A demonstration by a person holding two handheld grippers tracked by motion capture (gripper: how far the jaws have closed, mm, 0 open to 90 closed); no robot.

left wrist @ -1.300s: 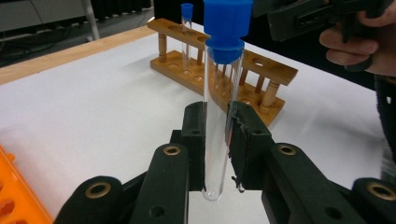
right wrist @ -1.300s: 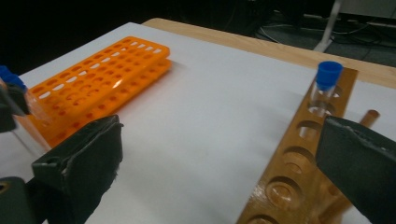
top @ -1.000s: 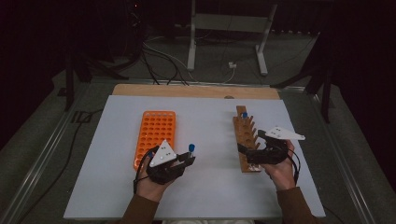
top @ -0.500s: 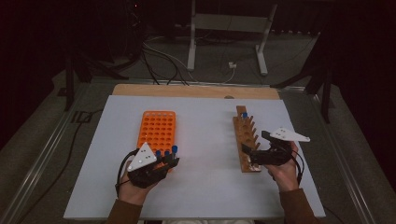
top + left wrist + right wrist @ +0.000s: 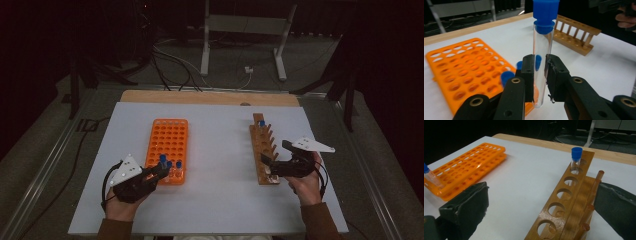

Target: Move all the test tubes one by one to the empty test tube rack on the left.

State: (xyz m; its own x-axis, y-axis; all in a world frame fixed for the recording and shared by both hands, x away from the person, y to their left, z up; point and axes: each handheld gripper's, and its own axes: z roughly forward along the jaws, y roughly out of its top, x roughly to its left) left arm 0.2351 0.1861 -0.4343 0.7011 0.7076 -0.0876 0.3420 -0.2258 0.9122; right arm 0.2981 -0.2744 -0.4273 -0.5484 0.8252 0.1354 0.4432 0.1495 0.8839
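left gripper (image 5: 539, 75) jaws clamped on blue-capped tube (image 5: 543, 50) | right gripper (image 5: 541, 205) jaws wide, straddling wooden rack (image 5: 566, 202)

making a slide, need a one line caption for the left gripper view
Left claw clamps a blue-capped test tube upright beside the orange rack.

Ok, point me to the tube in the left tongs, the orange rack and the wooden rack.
Tube (image 5: 541, 67), left gripper view, on its clear glass body between the jaws.
Orange rack (image 5: 168, 137), high view, on its holed top face.
Wooden rack (image 5: 564, 200), right gripper view, on its top board between two holes.
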